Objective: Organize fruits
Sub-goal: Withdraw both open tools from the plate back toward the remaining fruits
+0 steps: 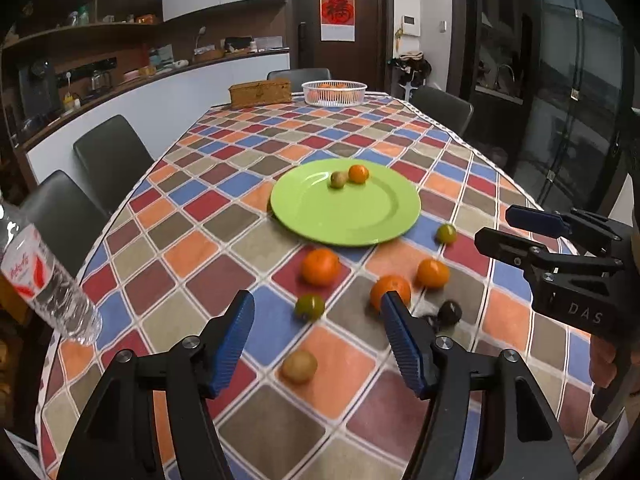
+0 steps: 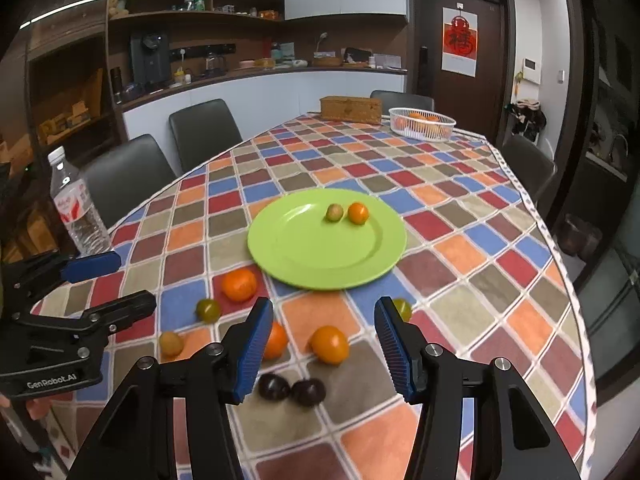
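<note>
A green plate [image 1: 320, 216] [image 2: 304, 256] lies mid-table with a small orange [image 1: 358, 173] [image 2: 357, 213] and a brownish fruit [image 1: 339, 179] [image 2: 334, 213] on it. Loose on the cloth in front of it lie three oranges [image 1: 320, 267] [image 2: 330, 344], green fruits [image 1: 310, 307] [image 2: 208, 310], a tan fruit [image 1: 299, 366] [image 2: 171, 343] and two dark plums [image 2: 291, 390]. My left gripper [image 1: 318, 344] is open and empty above the near fruits. My right gripper [image 2: 324, 354] is open and empty above the oranges; it also shows at the right of the left wrist view [image 1: 500, 228].
A water bottle [image 2: 78, 208] [image 1: 44, 276] stands at the table's left edge. A white basket [image 1: 334, 93] [image 2: 422, 123] with oranges and a wicker box [image 1: 260, 93] sit at the far end. Dark chairs [image 2: 206, 132] line the table's sides.
</note>
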The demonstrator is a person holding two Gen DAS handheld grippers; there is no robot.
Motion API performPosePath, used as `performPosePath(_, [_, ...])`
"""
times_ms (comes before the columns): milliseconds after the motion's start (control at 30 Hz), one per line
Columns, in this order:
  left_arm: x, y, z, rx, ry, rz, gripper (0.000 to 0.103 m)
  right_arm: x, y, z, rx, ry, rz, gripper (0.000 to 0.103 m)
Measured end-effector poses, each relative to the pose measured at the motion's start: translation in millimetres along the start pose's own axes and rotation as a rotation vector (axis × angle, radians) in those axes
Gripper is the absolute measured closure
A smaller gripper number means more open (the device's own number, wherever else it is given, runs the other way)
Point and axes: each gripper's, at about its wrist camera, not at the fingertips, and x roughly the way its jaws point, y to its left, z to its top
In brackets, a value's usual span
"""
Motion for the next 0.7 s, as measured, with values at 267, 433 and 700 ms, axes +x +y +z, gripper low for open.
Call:
performPosePath(267, [-10.8, 0.9, -33.6, 0.044, -0.025, 0.088, 0.038, -2.3, 22.4, -30.3, -0.074, 0.03, -0.016, 0.049])
performPosePath(433, [-11.5, 3.2, -49.5, 0.079, -0.037, 0.13, 0.038, -1.0, 37.1, -48.4, -0.145, 0.046, -0.057, 0.049])
performPosePath(700, [1.8, -2.4, -61.2, 0.172, -0.029, 0.134, 0.038, 8.4, 54.0, -62.8, -0.266, 0.082, -0.096, 0.049])
